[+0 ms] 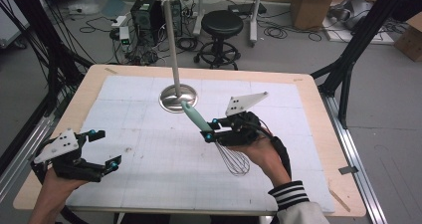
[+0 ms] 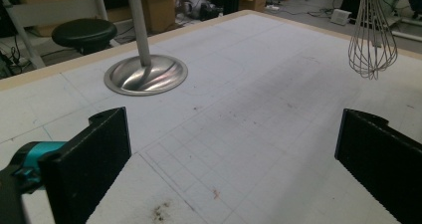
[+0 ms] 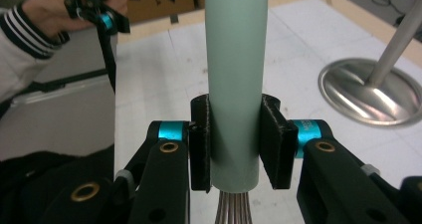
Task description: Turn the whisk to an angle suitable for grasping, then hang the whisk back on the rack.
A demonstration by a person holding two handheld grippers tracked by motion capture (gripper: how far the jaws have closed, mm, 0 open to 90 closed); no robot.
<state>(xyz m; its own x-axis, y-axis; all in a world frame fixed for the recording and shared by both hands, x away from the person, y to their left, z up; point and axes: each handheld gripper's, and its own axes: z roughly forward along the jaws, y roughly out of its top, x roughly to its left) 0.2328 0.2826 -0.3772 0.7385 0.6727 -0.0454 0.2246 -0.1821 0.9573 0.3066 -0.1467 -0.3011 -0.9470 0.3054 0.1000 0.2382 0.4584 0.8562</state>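
- Right gripper (image 1: pixel 211 129): clamped on the pale green handle of the whisk (image 1: pixel 219 142), pads pressed to both sides of the handle, as seen in the right gripper view (image 3: pixel 234 149).
- Whisk held off the white mat (image 1: pixel 149 174), wire loops (image 2: pixel 371 45) hanging toward the near edge, handle tip pointing at the round steel base of the stand (image 1: pixel 177 97).
- Left gripper (image 1: pixel 102 149): jaws spread wide, nothing between them, low over the mat's near left corner, well apart from the whisk.

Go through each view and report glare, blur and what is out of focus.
High view: even light, soft glare on the stand base. Left gripper view: bright streaks on that base, near jaws soft. Right gripper view: whisk handle sharp, hand behind blurred.
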